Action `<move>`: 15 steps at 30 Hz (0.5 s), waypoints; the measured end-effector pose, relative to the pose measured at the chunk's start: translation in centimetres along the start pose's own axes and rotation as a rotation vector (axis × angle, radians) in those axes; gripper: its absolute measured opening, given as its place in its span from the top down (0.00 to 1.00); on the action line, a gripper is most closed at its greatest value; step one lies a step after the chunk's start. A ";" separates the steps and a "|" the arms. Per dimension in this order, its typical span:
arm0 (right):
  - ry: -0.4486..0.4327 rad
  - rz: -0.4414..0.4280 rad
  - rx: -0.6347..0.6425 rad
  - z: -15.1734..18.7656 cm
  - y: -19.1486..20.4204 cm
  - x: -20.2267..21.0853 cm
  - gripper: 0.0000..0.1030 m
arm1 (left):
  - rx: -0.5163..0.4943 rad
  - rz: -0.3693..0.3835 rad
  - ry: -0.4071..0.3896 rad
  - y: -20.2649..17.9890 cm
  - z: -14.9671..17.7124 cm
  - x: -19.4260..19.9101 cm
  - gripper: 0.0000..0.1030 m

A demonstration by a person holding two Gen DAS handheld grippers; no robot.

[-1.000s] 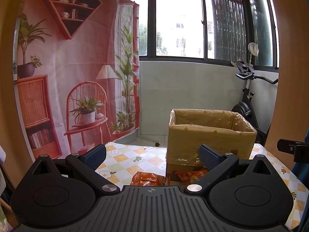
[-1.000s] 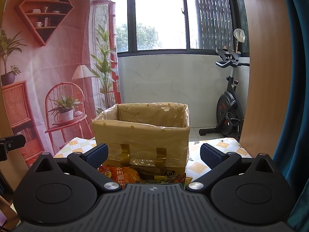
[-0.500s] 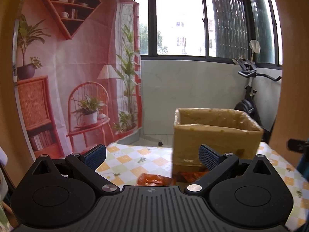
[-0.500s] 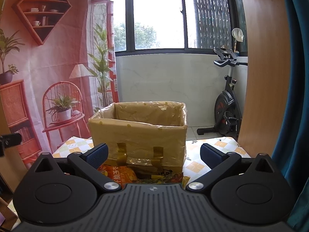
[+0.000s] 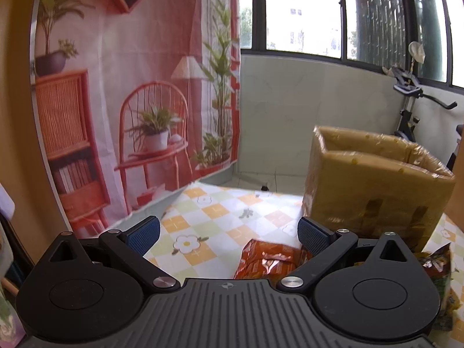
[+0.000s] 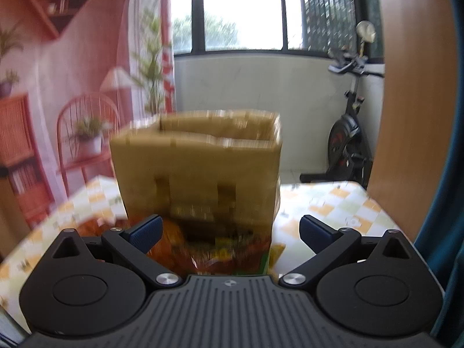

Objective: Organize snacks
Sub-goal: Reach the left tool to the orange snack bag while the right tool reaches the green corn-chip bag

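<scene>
Broadly, the biggest thing in play is the cardboard box, open at the top and wrapped in glossy tape, standing on the far right part of the table with its checked, flowered cloth. From the right wrist view the same box sits dead ahead, blurred. It looks stiff enough to take snacks dropped in from above, though whether anything is inside cannot be told.

Next down in size are the snack bags lying on the cloth at the near foot of the box. An orange foil bag lies just in front of the left gripper, slightly to its right, beside the right fingertip. A darker green-and-brown bag lies further right. In the right wrist view a heap of orange and green bags sits between box and right gripper, too smeared to count.

Both grippers have their fingers spread wide and hold nothing.

Such bags are probably light, puffed with air, crinkly and slick, with brittle contents. A hard pinch across the belly could crush them or let the foil slide out, so the flat crimped seam at an end, or a gathered corner, seems the safer hold.
</scene>
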State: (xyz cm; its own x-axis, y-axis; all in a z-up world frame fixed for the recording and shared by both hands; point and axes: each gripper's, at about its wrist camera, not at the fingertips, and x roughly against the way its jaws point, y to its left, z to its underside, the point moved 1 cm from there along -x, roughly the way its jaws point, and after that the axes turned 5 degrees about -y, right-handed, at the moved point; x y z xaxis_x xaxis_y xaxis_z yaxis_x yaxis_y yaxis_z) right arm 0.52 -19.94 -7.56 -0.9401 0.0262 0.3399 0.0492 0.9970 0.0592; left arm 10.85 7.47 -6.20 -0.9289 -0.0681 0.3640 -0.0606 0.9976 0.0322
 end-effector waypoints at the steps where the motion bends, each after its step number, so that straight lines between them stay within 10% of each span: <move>1: 0.019 -0.001 0.011 0.7 0.2 -0.7 0.01 | 0.001 0.004 0.012 0.1 0.3 -0.5 0.01; 15: 0.166 -0.011 -0.032 5.3 -0.7 -7.1 0.02 | 0.011 0.033 0.078 0.6 2.7 -5.0 0.04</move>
State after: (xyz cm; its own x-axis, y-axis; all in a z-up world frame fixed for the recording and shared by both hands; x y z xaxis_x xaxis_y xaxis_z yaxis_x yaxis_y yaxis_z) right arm 5.33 -20.45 -14.96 -0.8722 0.0008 0.4892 0.0527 0.9943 0.0924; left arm 14.45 8.39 -10.47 -0.8993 -0.0351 0.4358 -0.0347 0.9994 0.0089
